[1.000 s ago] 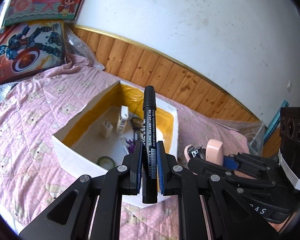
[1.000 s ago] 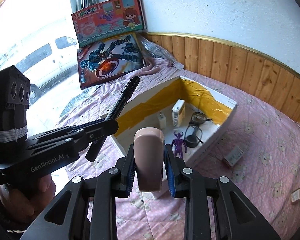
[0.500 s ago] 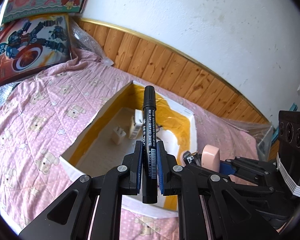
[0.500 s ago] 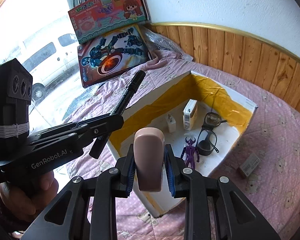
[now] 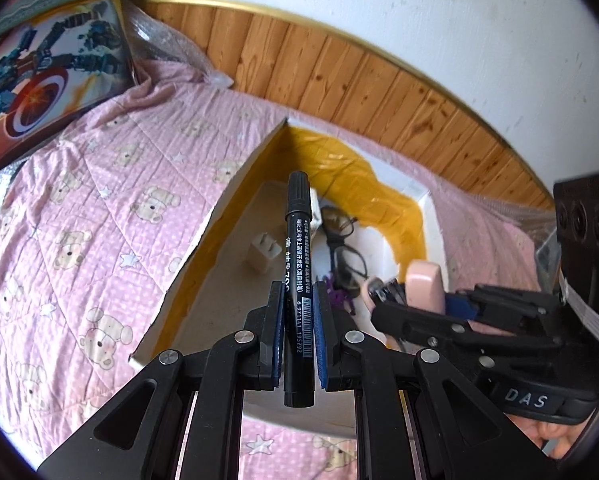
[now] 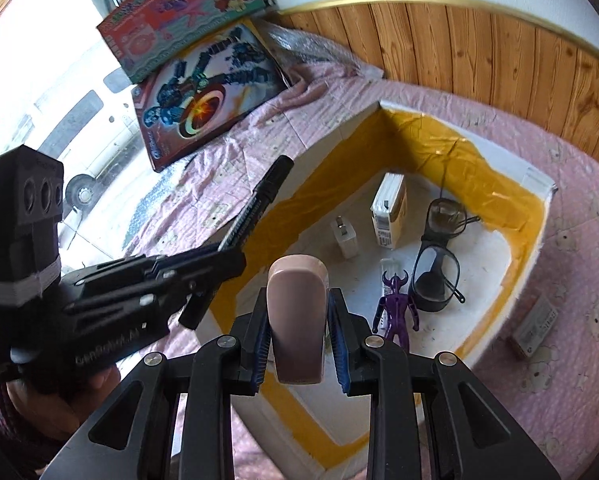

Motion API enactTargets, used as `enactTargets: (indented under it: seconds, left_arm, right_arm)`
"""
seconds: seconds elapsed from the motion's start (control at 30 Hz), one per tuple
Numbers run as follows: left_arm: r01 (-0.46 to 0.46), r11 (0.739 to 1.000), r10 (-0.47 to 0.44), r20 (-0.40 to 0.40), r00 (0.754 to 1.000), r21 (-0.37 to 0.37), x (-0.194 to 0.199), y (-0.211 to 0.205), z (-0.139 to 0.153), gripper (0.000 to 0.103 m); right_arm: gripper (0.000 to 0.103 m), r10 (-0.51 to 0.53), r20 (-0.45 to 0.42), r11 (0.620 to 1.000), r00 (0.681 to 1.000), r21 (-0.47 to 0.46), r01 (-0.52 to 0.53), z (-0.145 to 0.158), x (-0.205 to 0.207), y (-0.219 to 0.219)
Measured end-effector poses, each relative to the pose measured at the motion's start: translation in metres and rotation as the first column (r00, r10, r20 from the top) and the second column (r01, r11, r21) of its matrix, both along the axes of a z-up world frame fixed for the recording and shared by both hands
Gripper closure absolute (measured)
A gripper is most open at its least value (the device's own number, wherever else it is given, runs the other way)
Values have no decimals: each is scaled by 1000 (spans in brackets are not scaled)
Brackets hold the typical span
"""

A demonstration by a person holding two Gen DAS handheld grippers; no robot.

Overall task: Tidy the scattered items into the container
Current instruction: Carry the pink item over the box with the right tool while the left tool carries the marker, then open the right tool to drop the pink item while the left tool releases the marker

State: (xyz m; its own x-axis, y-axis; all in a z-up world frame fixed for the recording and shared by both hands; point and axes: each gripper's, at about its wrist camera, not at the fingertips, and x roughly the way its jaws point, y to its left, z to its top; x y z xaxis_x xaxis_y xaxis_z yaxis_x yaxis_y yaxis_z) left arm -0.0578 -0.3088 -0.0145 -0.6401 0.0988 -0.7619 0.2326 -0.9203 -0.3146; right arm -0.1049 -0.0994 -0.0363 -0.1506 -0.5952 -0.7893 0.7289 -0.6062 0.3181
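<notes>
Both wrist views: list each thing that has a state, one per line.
left gripper: shut on black marker
right gripper: shut on pink case
white box: open-topped, partly filled
glasses: folded, in the box
purple figure: lying in the box

black marker clamped upright over white, yellow-taped box; pink stapler likewise held; inside lie charger, carton, glasses, purple figure.

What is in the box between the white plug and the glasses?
In the right wrist view, a small white and tan carton stands between the white plug and the glasses on the floor of the box.
</notes>
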Motion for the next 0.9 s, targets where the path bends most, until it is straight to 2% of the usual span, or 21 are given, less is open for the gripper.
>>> enactTargets:
  seconds: [0.47,0.77,0.9]
  left_arm:
    - [51,999,-50,167,985,-4,-38,-18,-35,90]
    - [18,1000,-19,209,978,10,-50,-29,-50,90]
    - [17,1000,-17,208,978,0,-53,-28,-50,89]
  right_arm:
    - [75,1,141,991,990,134,-20,-52,-45,-38]
    - [75,7,169,975,986,218,-44,-75,-56,-60]
    - [74,-2,168,969,986,242,-39,-74,-59,-64]
